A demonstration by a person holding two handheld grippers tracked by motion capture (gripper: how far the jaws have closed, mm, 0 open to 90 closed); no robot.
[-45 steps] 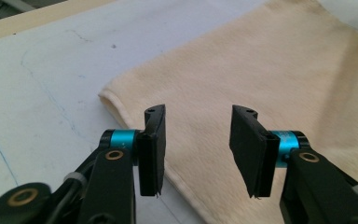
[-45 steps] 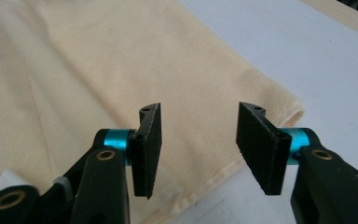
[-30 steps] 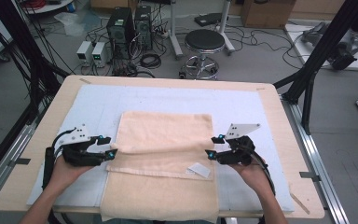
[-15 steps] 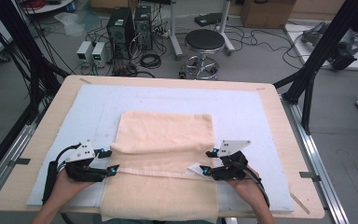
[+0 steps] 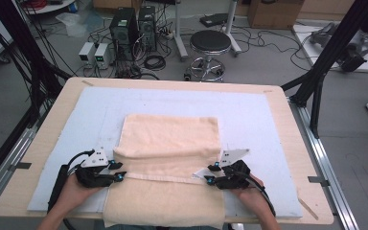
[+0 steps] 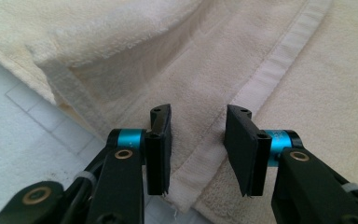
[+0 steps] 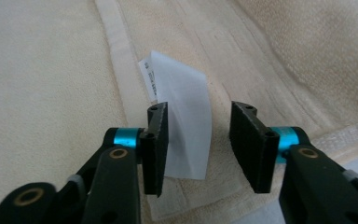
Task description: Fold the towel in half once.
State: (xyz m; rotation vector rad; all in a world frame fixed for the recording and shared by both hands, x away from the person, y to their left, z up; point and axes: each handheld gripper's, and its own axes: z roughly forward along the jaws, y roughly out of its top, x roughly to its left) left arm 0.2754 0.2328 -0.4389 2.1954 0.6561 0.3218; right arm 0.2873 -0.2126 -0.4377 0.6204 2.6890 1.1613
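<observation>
On the table, the right gripper view reveals the towel's label.

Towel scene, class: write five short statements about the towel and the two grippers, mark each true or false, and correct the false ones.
1. The towel is cream coloured. True.
2. The left gripper is at the towel's left edge. True.
3. A white label lies between the right gripper's fingers. True.
4. The towel lies fully unfolded. False: its far part is folded back over the rest.
5. The left gripper's fingers are pressed together. False: a gap shows between them, with the towel's woven band running through it.
</observation>
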